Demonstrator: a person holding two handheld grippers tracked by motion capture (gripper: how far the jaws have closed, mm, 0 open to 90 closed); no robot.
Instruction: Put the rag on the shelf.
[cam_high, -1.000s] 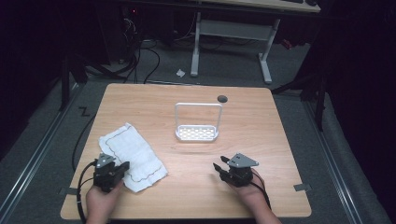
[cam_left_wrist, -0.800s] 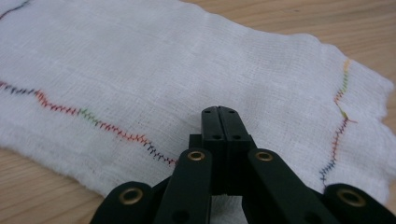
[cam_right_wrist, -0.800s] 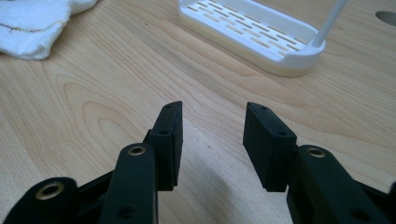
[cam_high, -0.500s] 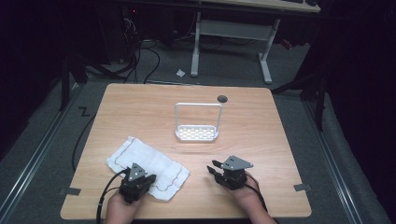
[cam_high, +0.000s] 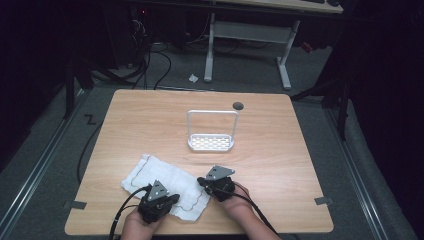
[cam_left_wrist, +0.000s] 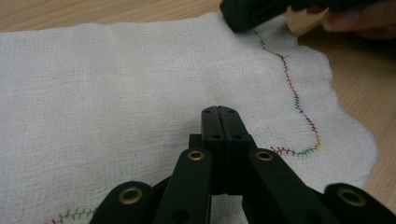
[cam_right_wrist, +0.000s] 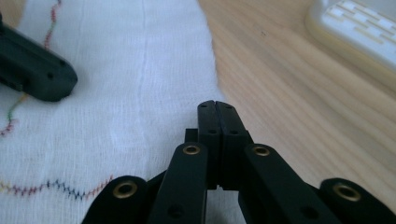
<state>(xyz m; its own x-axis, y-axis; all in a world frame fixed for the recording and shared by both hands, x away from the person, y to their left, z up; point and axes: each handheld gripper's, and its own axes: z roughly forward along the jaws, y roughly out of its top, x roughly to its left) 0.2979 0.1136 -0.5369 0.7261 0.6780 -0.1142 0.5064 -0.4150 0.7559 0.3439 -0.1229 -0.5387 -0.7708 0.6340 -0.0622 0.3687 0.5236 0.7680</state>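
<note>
A white gauze cloth (cam_high: 165, 181) with a coloured stitched border lies flat near the table's front edge. My left gripper (cam_high: 174, 199) rests on its near part with the jaws together, pinching the cloth (cam_left_wrist: 116, 84). My right gripper (cam_high: 202, 181) sits at the cloth's right edge. Its jaws have just been closing and now meet on that edge of the cloth (cam_right_wrist: 116, 70). The left gripper view has the right gripper (cam_left_wrist: 252, 11) at the cloth's far corner. The right gripper view has the left gripper (cam_right_wrist: 35, 70) on the cloth.
A white slotted rack (cam_high: 211, 142) with a tall wire handle stands mid-table beyond the cloth, its base (cam_right_wrist: 355, 32) close ahead of my right gripper. A small dark round hole (cam_high: 238, 105) marks the far side of the wooden table (cam_high: 300, 165).
The left gripper has moved right and the cloth has come with it toward the table's middle. The right gripper has moved left to the cloth's edge and its jaws have shut.
</note>
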